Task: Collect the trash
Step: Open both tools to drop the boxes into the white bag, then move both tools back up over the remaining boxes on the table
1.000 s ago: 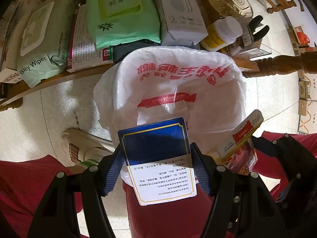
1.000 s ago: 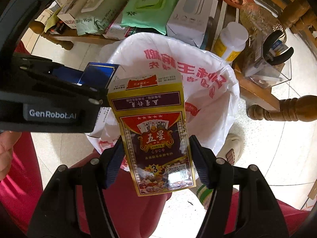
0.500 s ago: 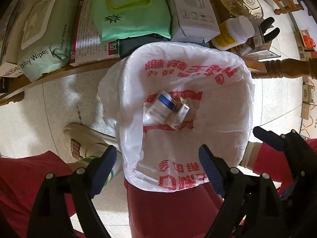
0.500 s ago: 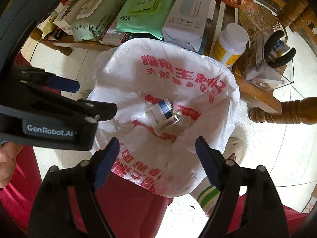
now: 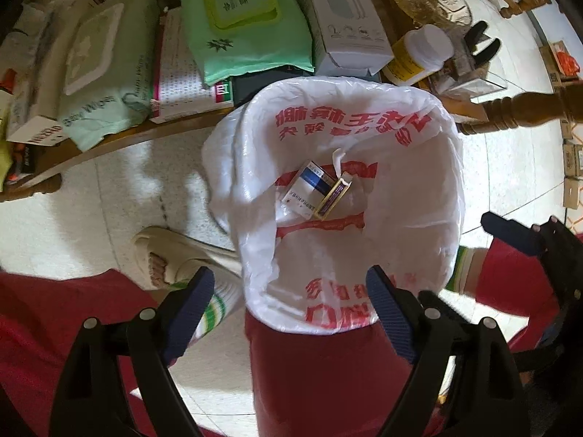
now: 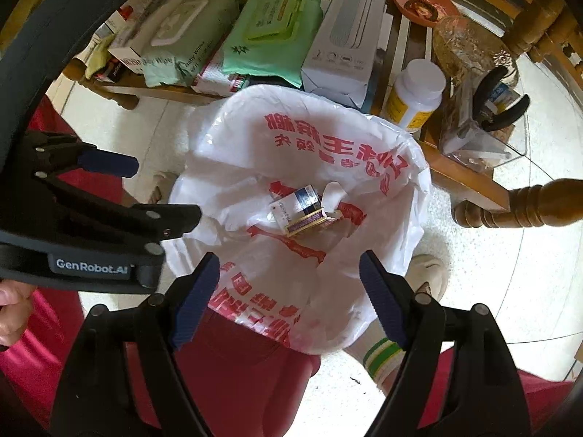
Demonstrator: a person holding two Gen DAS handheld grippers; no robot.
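Note:
A red trash bin lined with a white plastic bag (image 5: pixel 411 167) printed in red stands on the floor below both grippers; it also shows in the right wrist view (image 6: pixel 364 153). At the bag's bottom lie a blue and white box (image 5: pixel 311 185) and a yellow card box (image 5: pixel 337 196); both show in the right wrist view, the blue one (image 6: pixel 297 202) and the yellow one (image 6: pixel 306 224). My left gripper (image 5: pixel 288 298) is open and empty above the bin's near rim. My right gripper (image 6: pixel 289 284) is open and empty above the same rim, beside the left gripper (image 6: pixel 109 189).
A low wooden table (image 5: pixel 120 138) behind the bin holds wipe packs (image 5: pixel 247 22), a white carton (image 5: pixel 342 25), a white and yellow bottle (image 5: pixel 419 54) and pliers (image 6: pixel 499 105). A turned wooden leg (image 6: pixel 539 204) juts at right. The person's feet and red trousers flank the bin.
One second ago the left gripper held the blue box and the right gripper the yellow card box. Both opened, and the boxes dropped into the bag.

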